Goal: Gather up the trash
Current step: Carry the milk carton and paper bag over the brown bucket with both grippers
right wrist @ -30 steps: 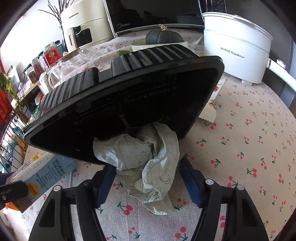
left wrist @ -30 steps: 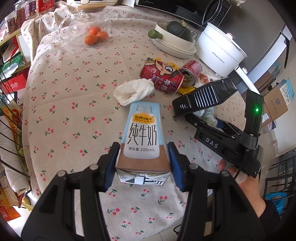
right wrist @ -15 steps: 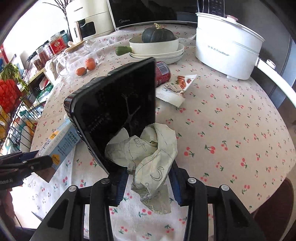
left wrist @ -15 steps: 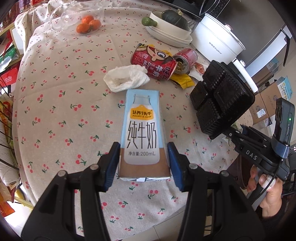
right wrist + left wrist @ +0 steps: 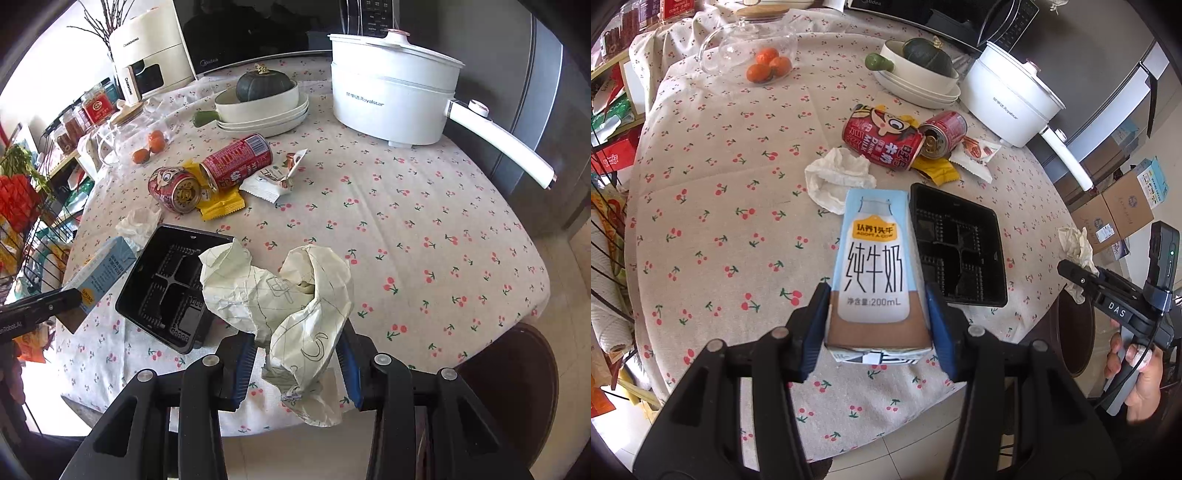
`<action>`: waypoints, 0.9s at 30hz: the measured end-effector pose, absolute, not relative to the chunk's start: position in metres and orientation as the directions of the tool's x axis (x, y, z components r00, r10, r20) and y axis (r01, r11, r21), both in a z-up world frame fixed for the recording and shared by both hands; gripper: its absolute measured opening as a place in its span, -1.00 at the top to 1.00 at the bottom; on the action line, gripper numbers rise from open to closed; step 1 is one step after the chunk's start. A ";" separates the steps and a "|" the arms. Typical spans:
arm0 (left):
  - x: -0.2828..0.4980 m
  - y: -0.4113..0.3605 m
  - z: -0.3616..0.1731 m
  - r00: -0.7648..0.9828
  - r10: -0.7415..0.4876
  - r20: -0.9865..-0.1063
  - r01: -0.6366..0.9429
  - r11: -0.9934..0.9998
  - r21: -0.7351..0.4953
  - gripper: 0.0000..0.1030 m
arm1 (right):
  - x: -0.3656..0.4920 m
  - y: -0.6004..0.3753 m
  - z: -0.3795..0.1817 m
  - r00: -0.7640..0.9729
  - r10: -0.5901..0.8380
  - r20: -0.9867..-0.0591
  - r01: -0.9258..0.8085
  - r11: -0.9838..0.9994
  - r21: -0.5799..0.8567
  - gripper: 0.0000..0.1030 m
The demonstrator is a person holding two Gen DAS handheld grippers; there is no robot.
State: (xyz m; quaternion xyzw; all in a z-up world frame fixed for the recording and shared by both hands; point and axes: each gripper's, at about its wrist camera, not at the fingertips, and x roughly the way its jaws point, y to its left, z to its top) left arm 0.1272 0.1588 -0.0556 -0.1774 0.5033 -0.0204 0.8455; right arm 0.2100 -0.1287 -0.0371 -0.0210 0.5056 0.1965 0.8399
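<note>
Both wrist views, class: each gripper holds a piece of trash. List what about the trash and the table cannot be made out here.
- Milk carton, left view: back and underside face away.
- Crumpled paper, right view: what it wraps is hidden by its folds.
- Black tray, right view: near corner behind the paper.
- Yellow wrapper, left view: mostly under the cans.
- No bin in either view.

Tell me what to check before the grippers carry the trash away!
1. Left gripper shut on the milk carton: ok.
2. Right gripper shut on the crumpled paper: ok.
3. Paper free of the black tray: ok, the tray lies flat on the table.
4. Trash bin in view: not ok, none visible.
5. Table cleared: not ok; two red cans, a tissue and wrappers remain.
6. Carton empty: cannot tell.
</note>
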 end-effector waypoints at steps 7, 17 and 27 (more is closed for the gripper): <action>0.121 0.146 -0.034 0.556 -0.218 -0.802 -0.104 0.939 -0.327 -0.02 | 0.202 -0.153 -0.025 0.435 0.305 -0.847 -0.330 0.929 0.165 0.19; 0.133 0.090 -0.030 0.542 -0.276 -0.794 0.018 0.948 -0.317 -0.02 | 0.194 -0.202 -0.021 0.453 0.264 -0.852 -0.259 0.953 0.157 0.19; 0.147 0.021 -0.027 0.510 -0.344 -0.788 0.147 0.938 -0.314 -0.02 | 0.180 -0.269 -0.025 0.457 0.211 -0.864 -0.156 0.975 0.156 0.18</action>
